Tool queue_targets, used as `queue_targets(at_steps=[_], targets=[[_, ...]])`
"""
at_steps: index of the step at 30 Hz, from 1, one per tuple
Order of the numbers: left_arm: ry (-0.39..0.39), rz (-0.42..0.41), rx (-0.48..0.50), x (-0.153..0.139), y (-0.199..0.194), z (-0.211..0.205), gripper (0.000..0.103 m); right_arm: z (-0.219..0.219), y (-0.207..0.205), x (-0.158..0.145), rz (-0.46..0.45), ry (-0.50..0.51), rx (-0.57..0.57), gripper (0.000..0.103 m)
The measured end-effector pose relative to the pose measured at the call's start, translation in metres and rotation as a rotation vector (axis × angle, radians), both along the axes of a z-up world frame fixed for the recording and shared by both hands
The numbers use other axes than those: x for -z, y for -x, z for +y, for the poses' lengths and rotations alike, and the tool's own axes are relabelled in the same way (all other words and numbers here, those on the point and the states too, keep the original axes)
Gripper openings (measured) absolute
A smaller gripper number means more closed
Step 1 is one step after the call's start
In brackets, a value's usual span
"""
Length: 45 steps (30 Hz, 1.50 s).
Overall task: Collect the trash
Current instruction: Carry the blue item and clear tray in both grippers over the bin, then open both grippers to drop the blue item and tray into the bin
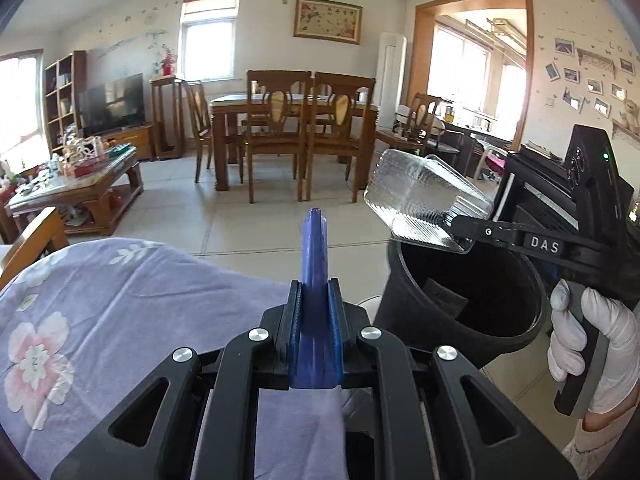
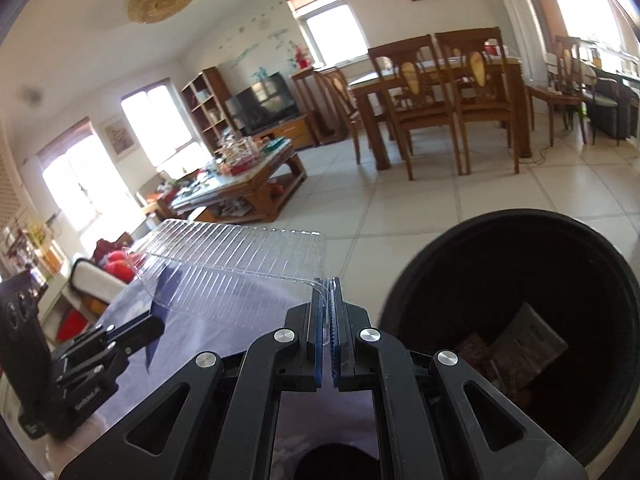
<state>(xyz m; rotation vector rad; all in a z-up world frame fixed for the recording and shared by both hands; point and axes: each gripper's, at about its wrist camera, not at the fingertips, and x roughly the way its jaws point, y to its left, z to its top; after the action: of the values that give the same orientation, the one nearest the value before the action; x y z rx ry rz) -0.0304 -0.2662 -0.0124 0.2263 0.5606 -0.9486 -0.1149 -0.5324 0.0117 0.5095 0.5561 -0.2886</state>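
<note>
Tiled floor runs back to a wooden dining table and chairs, with a cluttered coffee table off to one side. Nearer, a lilac floral bedcover lies under both my tools. Beside it stands the black trash bin, mouth open, with crumpled paper already at the bottom.

My right gripper is clamped on the edge of a clear ribbed plastic tray. Its long side stretches away from my jaws over the bedcover, while the bin sits just on the other side of them. Seen from the left wrist, that tray hangs partly over the bin's rim, tilted.

My left gripper is pinched shut on a flat blue-purple piece that stands upright between the pads, with the bin just beside it.
</note>
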Motion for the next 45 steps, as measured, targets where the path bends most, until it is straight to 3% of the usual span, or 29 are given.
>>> queue_targets(at_steps=[10, 16, 32, 42, 44, 45], targets=[[-0.024, 0.025, 0.179, 0.016, 0.034, -0.094, 0.014, -0.107, 0.098, 0.029, 0.057, 0.019, 0.358, 0.004], [-0.073, 0.054, 0.254, 0.035, 0.039, -0.133, 0.014, -0.135, 0.126, 0.049, 0.123, 0.017, 0.467, 0.004], [-0.19, 0.061, 0.328, 0.073, 0.06, -0.186, 0.015, -0.159, 0.094, 0.096, 0.308, 0.005, 0.499, 0.004], [-0.221, 0.056, 0.305, 0.076, 0.057, -0.194, 0.018, -0.157, 0.084, 0.099, 0.326, 0.0, 0.496, 0.005], [-0.223, 0.056, 0.302, 0.075, 0.057, -0.196, 0.02, -0.157, 0.082, 0.1, 0.329, 0.001, 0.495, 0.007], [-0.225, 0.053, 0.299, 0.074, 0.057, -0.195, 0.021, -0.156, 0.082, 0.1, 0.327, -0.002, 0.497, 0.016]])
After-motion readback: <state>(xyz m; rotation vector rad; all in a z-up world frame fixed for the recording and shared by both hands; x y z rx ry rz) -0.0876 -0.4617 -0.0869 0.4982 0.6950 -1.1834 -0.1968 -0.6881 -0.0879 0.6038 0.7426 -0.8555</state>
